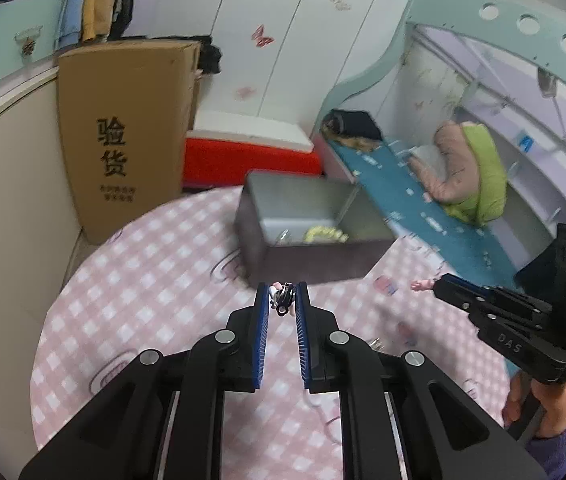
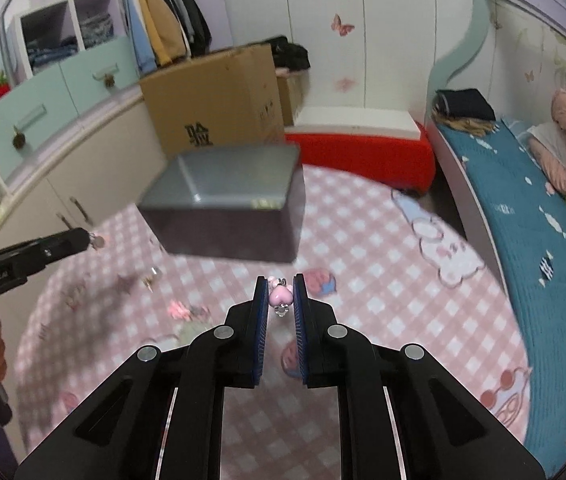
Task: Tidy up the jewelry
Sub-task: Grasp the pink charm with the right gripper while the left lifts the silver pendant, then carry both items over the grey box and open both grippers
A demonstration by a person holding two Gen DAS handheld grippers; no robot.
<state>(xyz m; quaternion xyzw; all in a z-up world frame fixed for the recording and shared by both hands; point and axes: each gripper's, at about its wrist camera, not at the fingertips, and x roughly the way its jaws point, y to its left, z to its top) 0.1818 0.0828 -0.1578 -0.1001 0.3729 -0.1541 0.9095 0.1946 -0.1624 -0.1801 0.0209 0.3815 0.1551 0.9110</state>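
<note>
Both claws are loaded right now. The left claw (image 1: 282, 300) is pinching a small dark charm (image 1: 284, 299) with a bit of white and pink on it, right at the tips of its blue ribbed pads (image 1: 262, 340). The right claw (image 2: 279, 298) is pinching a glossy pink heart charm (image 2: 280, 297) with a tiny metal loop on top and a clear bead hanging below.

Both hover above the round surface (image 1: 155, 280), which is covered in a soft pink-and-white checked cloth with cartoon prints. The grey jewelry box (image 1: 307, 228) sits open near the far edge, boxy with smooth matte walls, and something yellowish and beaded (image 1: 325, 235) is already lying inside.

My read is that the step is dropping these two into the box. To do it well I'd bring each claw over the opening, tips clear of the wall, and get low before letting go. These charms are smooth, hard and tiny, so they'd likely bounce or skitter off if released from high up. One at a time seems safer so the claws don't bump.

A few more small pieces (image 2: 151, 276) are scattered on the cloth in front of the box, blurry, but they look metallic, plus a pink one (image 2: 179, 309). So I'd say it's partway done.
</note>
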